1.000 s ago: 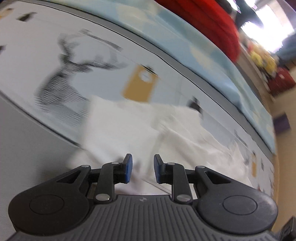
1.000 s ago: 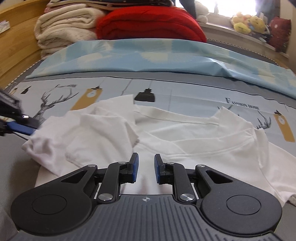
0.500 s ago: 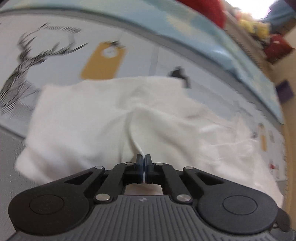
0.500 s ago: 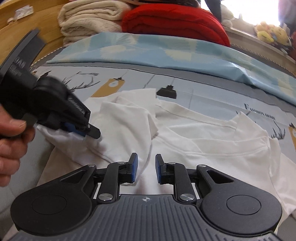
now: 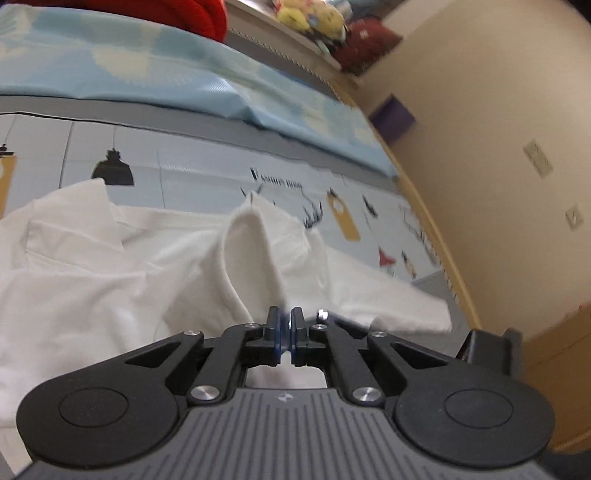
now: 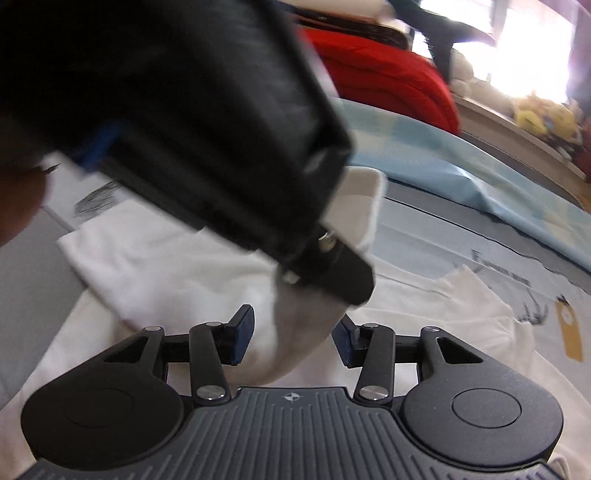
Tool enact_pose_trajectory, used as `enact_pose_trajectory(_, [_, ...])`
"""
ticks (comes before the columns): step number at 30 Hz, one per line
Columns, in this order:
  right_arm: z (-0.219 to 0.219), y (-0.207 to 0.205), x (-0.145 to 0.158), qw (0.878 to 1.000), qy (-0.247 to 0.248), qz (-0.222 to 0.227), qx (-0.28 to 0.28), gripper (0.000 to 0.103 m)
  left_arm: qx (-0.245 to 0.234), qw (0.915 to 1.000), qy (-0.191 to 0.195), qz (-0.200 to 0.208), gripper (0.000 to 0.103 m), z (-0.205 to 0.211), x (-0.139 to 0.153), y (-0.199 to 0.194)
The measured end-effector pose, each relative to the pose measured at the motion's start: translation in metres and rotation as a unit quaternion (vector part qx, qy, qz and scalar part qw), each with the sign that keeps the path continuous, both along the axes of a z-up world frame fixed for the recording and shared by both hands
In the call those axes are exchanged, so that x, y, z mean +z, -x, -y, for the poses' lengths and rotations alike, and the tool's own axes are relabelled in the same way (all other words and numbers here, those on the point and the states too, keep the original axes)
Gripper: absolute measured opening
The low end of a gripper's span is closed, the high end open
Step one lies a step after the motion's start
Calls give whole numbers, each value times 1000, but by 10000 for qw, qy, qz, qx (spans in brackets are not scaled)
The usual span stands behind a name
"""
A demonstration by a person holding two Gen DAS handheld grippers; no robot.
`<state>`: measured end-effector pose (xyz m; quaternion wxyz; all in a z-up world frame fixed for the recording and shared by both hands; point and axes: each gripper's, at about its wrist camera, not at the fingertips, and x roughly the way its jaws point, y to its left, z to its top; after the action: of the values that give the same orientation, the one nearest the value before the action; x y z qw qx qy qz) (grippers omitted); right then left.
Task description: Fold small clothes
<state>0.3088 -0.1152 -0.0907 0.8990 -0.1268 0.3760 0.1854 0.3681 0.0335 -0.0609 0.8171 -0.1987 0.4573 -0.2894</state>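
A white t-shirt [image 5: 92, 288] lies rumpled on the printed bed sheet [image 5: 221, 166]. My left gripper [image 5: 285, 325] pinches a raised fold of the shirt [image 5: 247, 251]; the cloth stands up from between its blue pads, and the jaws are starting to open. In the right wrist view the left gripper [image 6: 328, 269] fills the upper left, tilted down, with the fold [image 6: 303, 332] hanging from its tip. That fold hangs between the fingers of my right gripper [image 6: 291, 336], whose jaws are opening; its pads stand apart from the cloth.
A light blue quilt [image 5: 147, 66] and a red blanket [image 6: 388, 81] lie at the back of the bed. Plush toys [image 5: 310, 16] sit on a ledge. The bed's wooden edge [image 5: 436, 229] runs along the right. A hand [image 6: 14, 206] shows at the left.
The left gripper shut on a fold of the shirt and carried it up and to the right, across the right wrist view. The right gripper's jaws widened around the hanging fold.
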Motion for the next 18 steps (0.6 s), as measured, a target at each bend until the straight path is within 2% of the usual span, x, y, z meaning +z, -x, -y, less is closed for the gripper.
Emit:
enact_pose_trajectory(2, [7,-5,0,9996,12,-18,-281,8,487,9987,149,34,17,-20,4,-4])
enact_pose_trajectory(4, [21,-11,3,9975,-116,2,-704,8,1178,9930,41,89,20,-45,11,-6])
enact_pose_trajectory(6, [45,-19,12,9904,-495,47,-1293,8,1950,9801,-352,107,20,-69,14,-7])
enact_pose_trajectory(8, [75,-23,25,9742,-945,299,-2028,8,2629,9617,-777,-63,20,-92,11,-7])
enact_pose_trajectory(10, [108,-23,37,9490,-1285,697,-2794,8,3024,9454,-1181,-280,20,-106,6,-6])
enact_pose_trajectory(12, [133,-29,33,9346,-1170,645,-3296,8,3221,9333,-1477,-583,20,-116,-3,-5])
enact_pose_trajectory(14, [156,-37,18,9212,-1179,113,-3706,8,3273,9286,-1579,-747,20,-121,-7,-5])
enact_pose_trajectory(15, [169,-38,10,9090,-1284,-141,-3962,8,3265,9286,-1575,-795,20,-124,-9,-4])
enact_pose_trajectory(16, [179,-37,3,8969,-1373,-340,-4191,8,3232,9301,-1541,-823,20,-124,-10,-3])
enact_pose_trajectory(18, [190,-34,-1,8841,-1527,-457,-4393,8,3127,9340,-1507,-843,20,-121,-11,-3])
